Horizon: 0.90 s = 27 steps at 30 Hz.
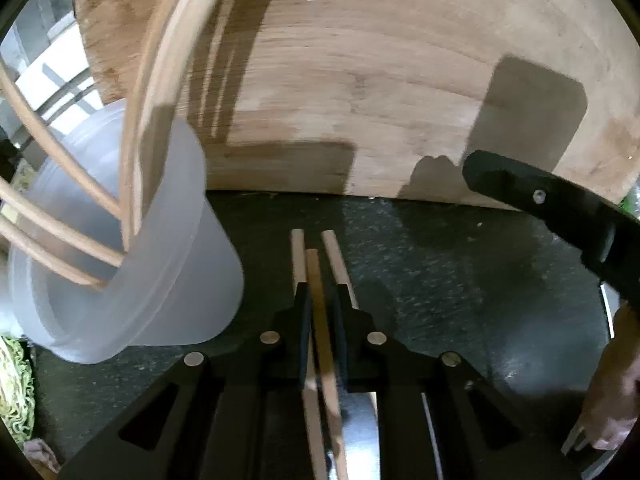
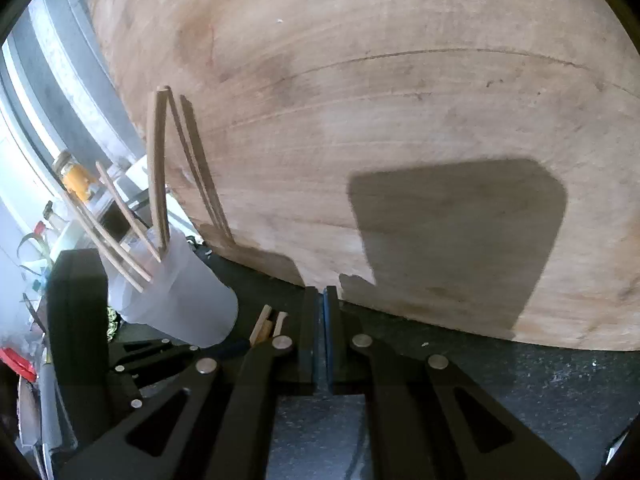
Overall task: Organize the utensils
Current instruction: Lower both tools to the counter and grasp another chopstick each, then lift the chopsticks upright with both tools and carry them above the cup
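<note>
My left gripper (image 1: 322,292) is shut on a bundle of three wooden chopsticks (image 1: 316,268), held just above the dark counter (image 1: 460,272); their tips point at the wooden board. A frosted white plastic cup (image 1: 160,280) stands left of them with several chopsticks (image 1: 60,216) leaning out of it. In the right wrist view the cup (image 2: 184,300) and its chopsticks (image 2: 158,168) sit at the left, with the left gripper's held chopsticks (image 2: 266,324) beside it. My right gripper (image 2: 322,300) is shut and empty, right of the left one.
A large wooden board (image 1: 400,80) stands upright against the back, also in the right wrist view (image 2: 400,120). Bottles and jars (image 2: 74,178) crowd the far left. Yellow noodles (image 1: 14,392) lie left of the cup.
</note>
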{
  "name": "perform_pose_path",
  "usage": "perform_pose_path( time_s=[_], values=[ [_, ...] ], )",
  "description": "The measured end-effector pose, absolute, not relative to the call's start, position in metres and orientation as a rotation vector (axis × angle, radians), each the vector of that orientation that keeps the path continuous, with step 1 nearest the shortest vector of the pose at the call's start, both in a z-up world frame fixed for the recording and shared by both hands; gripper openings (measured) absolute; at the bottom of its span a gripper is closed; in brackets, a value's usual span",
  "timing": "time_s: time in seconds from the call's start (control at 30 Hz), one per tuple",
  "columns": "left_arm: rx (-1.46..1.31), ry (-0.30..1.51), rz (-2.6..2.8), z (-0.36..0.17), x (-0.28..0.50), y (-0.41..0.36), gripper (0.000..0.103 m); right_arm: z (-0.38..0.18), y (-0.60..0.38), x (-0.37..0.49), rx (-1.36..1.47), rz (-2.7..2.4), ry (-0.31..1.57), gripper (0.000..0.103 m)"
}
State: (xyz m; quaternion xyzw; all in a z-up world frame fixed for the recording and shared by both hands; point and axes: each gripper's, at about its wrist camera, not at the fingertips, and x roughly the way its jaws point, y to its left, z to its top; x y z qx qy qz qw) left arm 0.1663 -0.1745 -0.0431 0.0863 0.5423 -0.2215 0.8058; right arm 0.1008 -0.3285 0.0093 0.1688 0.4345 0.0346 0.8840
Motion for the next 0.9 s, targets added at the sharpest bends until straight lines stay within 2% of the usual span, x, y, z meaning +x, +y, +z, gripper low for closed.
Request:
perform_pose_path(
  time_s=[0.17,0.9],
  values=[
    [0.217,1.151,-0.458,-0.042,0.175,-0.182,0.002,0.01,-0.331,0.101,0.36,0.063,0.904,0.004],
    [0.238,1.175,-0.428,-0.055,0.191,-0.195,0.005,0.008,-0.331,0.101,0.357,0.054,0.911,0.004]
  ],
)
